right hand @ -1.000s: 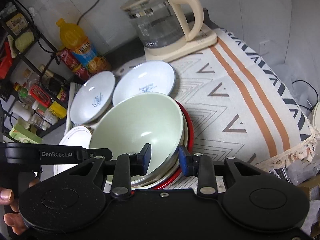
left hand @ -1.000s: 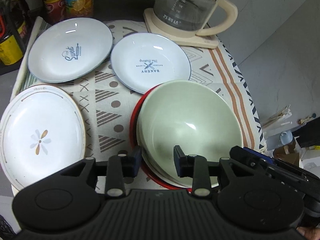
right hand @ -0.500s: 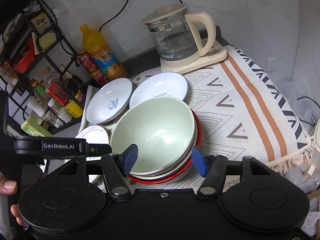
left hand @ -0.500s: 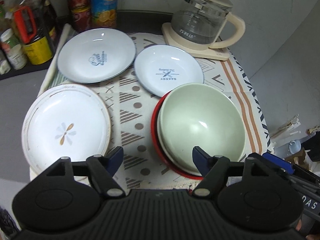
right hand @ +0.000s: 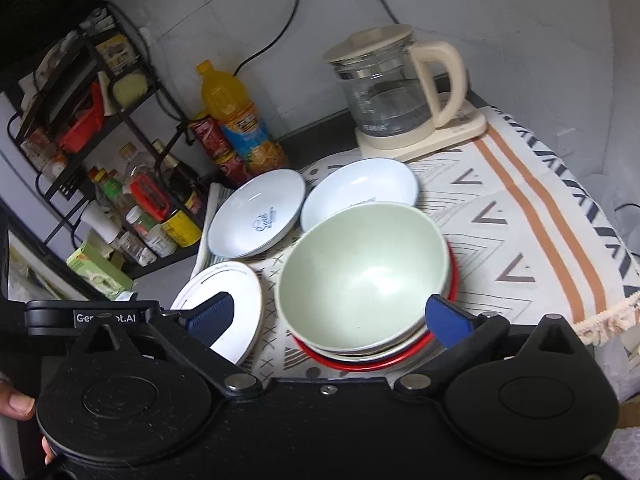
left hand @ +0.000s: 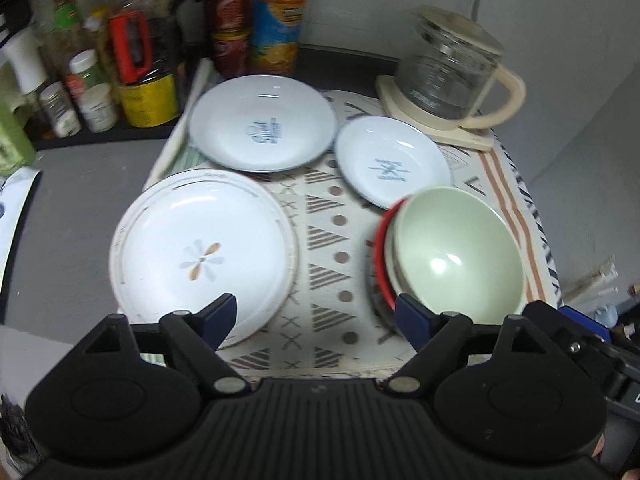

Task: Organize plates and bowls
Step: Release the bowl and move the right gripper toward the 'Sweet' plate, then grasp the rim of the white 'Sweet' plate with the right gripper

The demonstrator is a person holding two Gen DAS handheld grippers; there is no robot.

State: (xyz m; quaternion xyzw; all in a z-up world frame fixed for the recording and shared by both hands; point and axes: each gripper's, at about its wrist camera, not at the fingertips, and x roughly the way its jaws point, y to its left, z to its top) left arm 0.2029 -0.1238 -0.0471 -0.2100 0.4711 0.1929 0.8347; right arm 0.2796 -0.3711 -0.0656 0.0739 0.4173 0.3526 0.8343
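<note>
A pale green bowl (left hand: 456,252) (right hand: 364,272) sits nested on white bowls on a red plate (left hand: 380,256) (right hand: 360,364) on the patterned cloth. My left gripper (left hand: 316,314) hangs above the cloth between this stack and a white flower plate (left hand: 204,252) (right hand: 224,304). Its jaws are opening with nothing between them. My right gripper (right hand: 328,316) hovers over the near side of the stack, jaws opening wide. The bowls show between its fingers, untouched. Two blue-rimmed plates lie behind: a larger one (left hand: 262,132) (right hand: 258,214) and a smaller one (left hand: 394,164) (right hand: 360,192).
A glass kettle (left hand: 448,76) (right hand: 392,96) on a cream base stands at the back right. An orange drink bottle (right hand: 236,120), cans and a rack of jars (right hand: 132,200) crowd the back left. The cloth's right edge drops off the table. A person's fingers (right hand: 16,400) show at the lower left.
Both grippers were shut on the green bowl's near rim; they have let go, spread wide and drawn back and up. The left view has swung toward the flower plate.
</note>
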